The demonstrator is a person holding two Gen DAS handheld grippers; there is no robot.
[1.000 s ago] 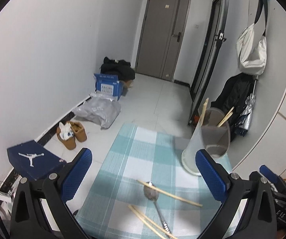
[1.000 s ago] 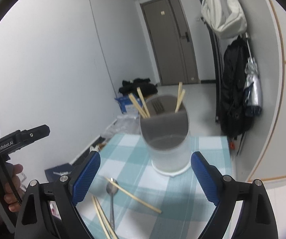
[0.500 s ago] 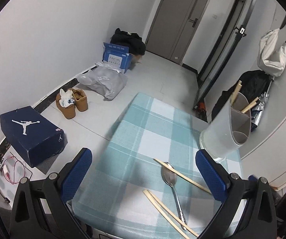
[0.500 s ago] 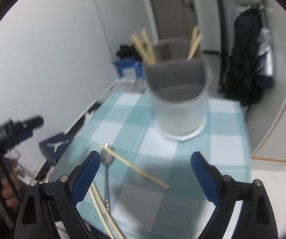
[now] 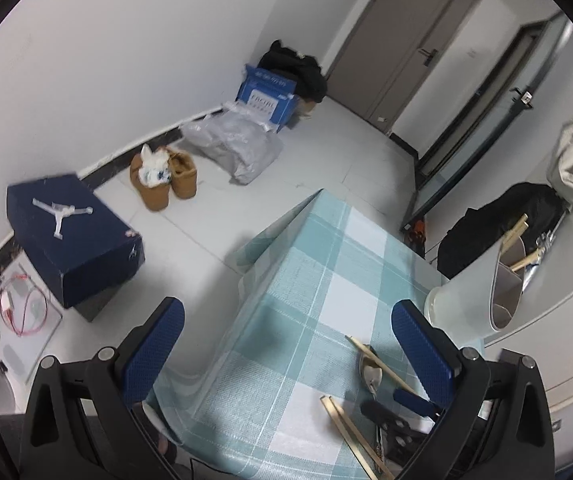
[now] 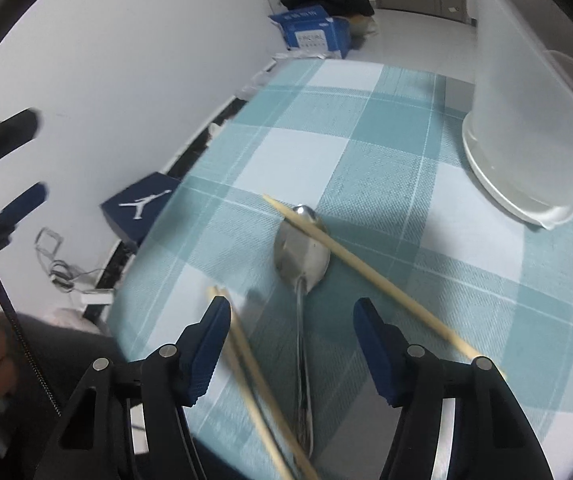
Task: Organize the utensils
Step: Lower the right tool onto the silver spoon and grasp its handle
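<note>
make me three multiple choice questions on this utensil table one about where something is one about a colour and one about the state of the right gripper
1. Where does the single chopstick lie?
A. across the spoon bowl
B. inside the holder
C. on the floor

2. What colour is the tablecloth?
A. red checks
B. teal and white checks
C. plain grey

3. How is the right gripper?
A. shut on the spoon
B. holding a chopstick
C. jaws open over the spoon handle

Answers: 1 A, it crosses the spoon's bowl; 2 B, pale teal and white squares; 3 C, blue pads stand apart, handle between them.
</note>
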